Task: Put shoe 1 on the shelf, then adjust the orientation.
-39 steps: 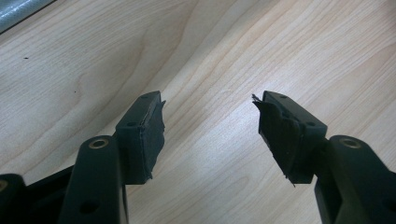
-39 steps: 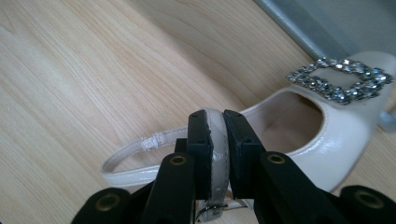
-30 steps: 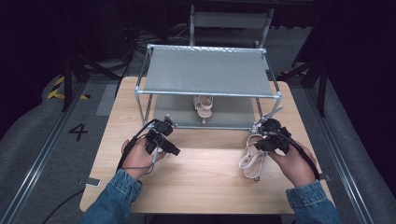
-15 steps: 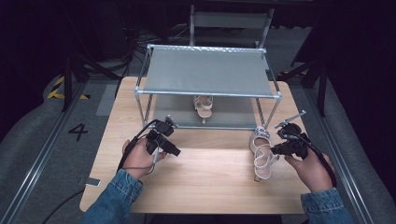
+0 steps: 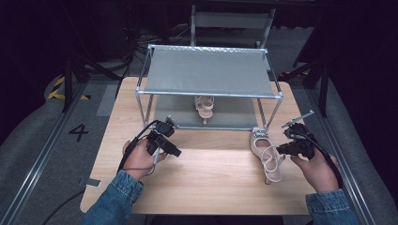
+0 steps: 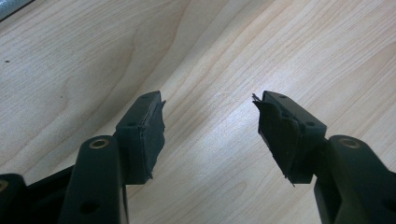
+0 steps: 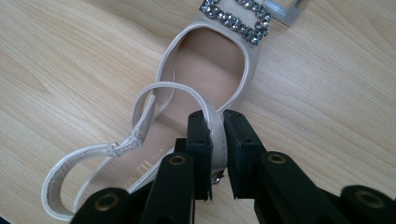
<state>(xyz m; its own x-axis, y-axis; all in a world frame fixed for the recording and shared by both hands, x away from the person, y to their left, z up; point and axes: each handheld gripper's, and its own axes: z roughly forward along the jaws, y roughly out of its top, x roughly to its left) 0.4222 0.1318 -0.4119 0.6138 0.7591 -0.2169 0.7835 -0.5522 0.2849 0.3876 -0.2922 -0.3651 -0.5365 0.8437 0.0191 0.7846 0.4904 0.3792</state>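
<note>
Right claw: jaws nearly together with the heel strap of a beige sandal between the pads; the strap sits against the left pad, a thin gap shows on the right pad's side. Jaws have just been opening a little, strap still between them. In the high view the right claw sits at the sandal's right side, over the strap loops. The sandal lies flat on the table, sole down. Just past the right claw's tips: insole and ankle strap loop trailing to the left. Farther ahead: toe band with a rhinestone buckle, right at the shelf's leg foot. In the high view the toe end touches or nearly touches the front right leg of the metal shoe rack.

Left claw: jaws wide apart, nothing between them, bare table wood below and ahead. In the high view the left claw is held in the left hand above the table, in front of the rack's left half, well apart from the sandal.

Beyond both claws: second beige sandal on the rack's lower shelf, about midway between the two claws and farther back, under the grey top shelf. A chair stands behind the rack.
</note>
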